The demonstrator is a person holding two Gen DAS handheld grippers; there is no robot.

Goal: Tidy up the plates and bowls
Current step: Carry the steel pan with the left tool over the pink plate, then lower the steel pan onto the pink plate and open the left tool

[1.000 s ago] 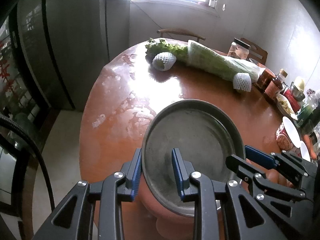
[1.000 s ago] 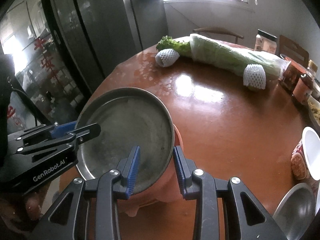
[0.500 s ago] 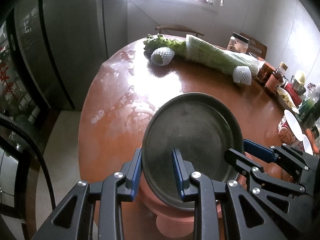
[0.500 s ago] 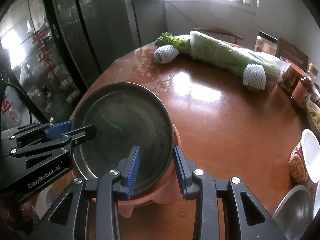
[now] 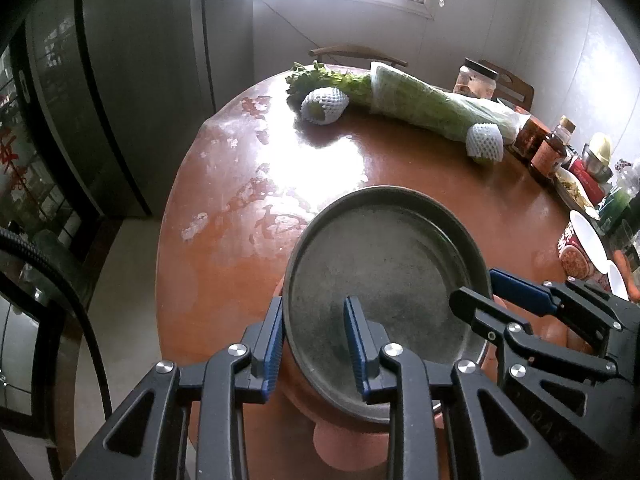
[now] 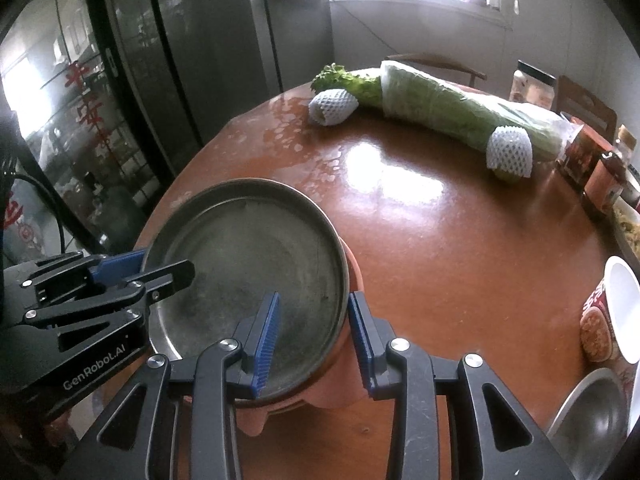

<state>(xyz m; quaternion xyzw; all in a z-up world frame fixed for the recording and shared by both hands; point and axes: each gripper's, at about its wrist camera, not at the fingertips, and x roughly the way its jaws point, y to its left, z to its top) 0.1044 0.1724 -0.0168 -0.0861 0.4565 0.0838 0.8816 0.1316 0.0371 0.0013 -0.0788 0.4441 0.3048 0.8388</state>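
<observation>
Left gripper [image 5: 314,334] sits right at the near-left rim of the metal plate [image 5: 384,264], one blue pad outside the edge, the other over the plate's floor, jaws parted and straddling the rim without visibly pinching it. Right gripper [image 6: 314,330] mirrors that on the near-right rim: inner pad above the plate, outer pad just outside, beside the orange bowl [image 6: 340,392] underneath, and it too is spread, not clamped. So the plate lies straight ahead of both, resting flat on the orange bowl at the near edge of the counter [image 6: 460,248]. Neither side is nearer; each already has rim between its pads, on opposite sides. My read: the next move turns on that symmetry, since closing both together should keep the plate level. Further out, a small steel bowl [image 6: 592,420] waits at the right, well apart from the stack. Wrapped cabbage [image 6: 460,112] lies across the far side.
</observation>
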